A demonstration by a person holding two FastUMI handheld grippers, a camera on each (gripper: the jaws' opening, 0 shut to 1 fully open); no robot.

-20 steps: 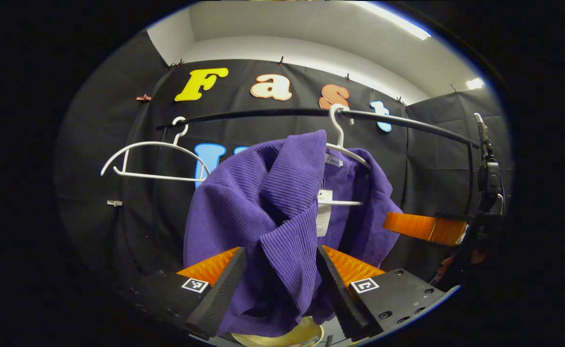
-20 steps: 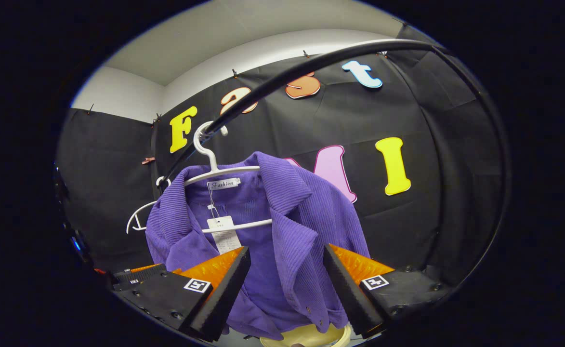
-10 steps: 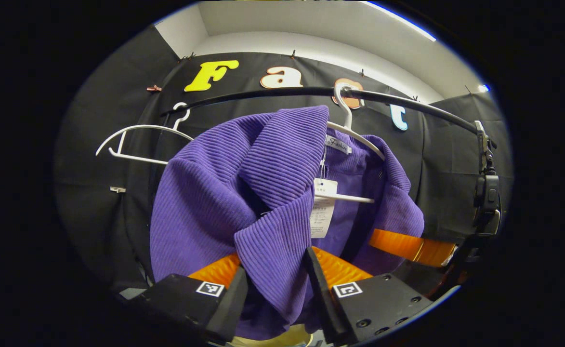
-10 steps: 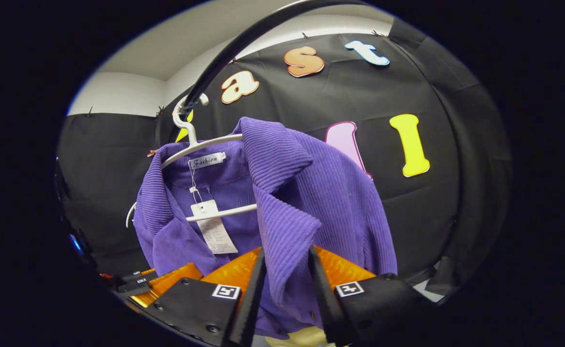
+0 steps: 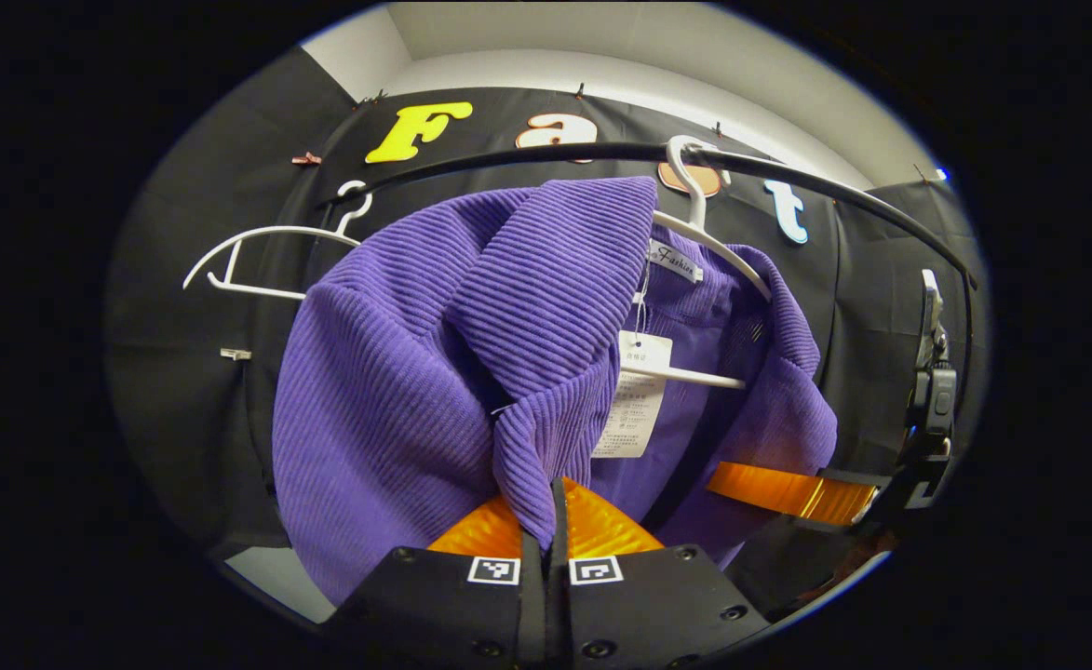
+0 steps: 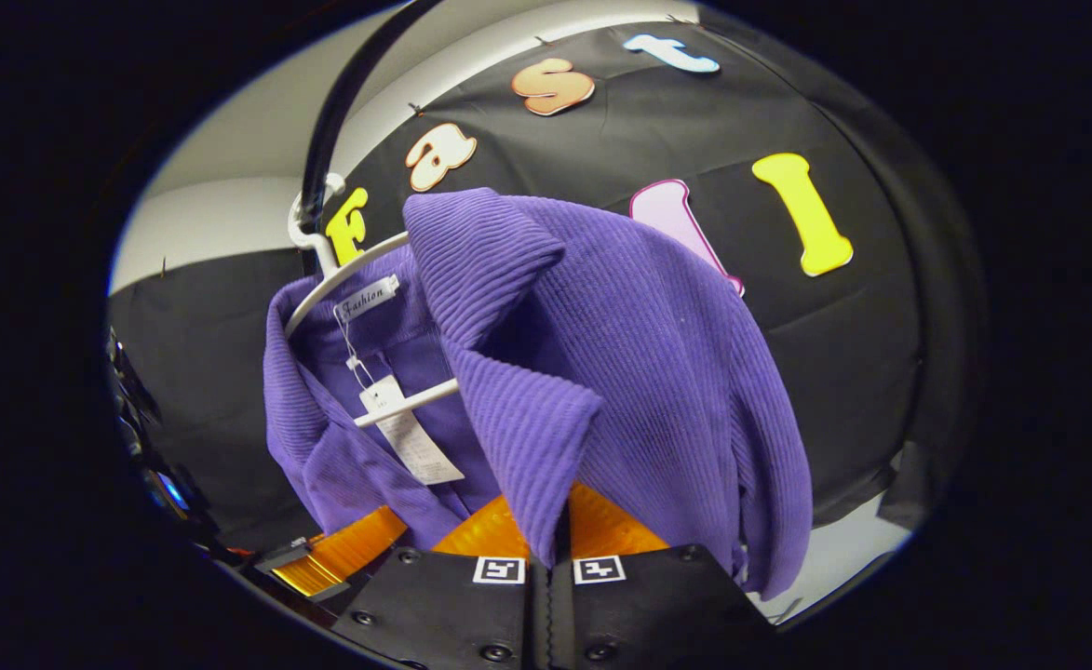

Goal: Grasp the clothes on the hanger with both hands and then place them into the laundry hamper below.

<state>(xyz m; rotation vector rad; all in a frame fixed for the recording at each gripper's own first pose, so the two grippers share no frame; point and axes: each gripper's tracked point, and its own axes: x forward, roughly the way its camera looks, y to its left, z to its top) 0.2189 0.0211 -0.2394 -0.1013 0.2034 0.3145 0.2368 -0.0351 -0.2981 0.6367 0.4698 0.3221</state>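
Left gripper view: left gripper (image 5: 546,521) and right gripper (image 6: 550,526) fingers each clamp jacket (image 5: 387,372) lapels.

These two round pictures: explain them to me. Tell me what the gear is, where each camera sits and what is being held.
No robot here: a person holds a hand-held pinching tool in each hand, and a wide-angle camera rides on each one, looking along its two fingers.

In the left gripper view, the left tool at the bottom is shut on a lapel of a purple jacket. The right tool's finger shows farther off, at lower right.

In the right gripper view, the right tool is shut on the jacket's other lapel.

The jacket hangs on a white hanger hooked over a black rail. A paper tag dangles inside. A second, bare hanger hangs alongside.
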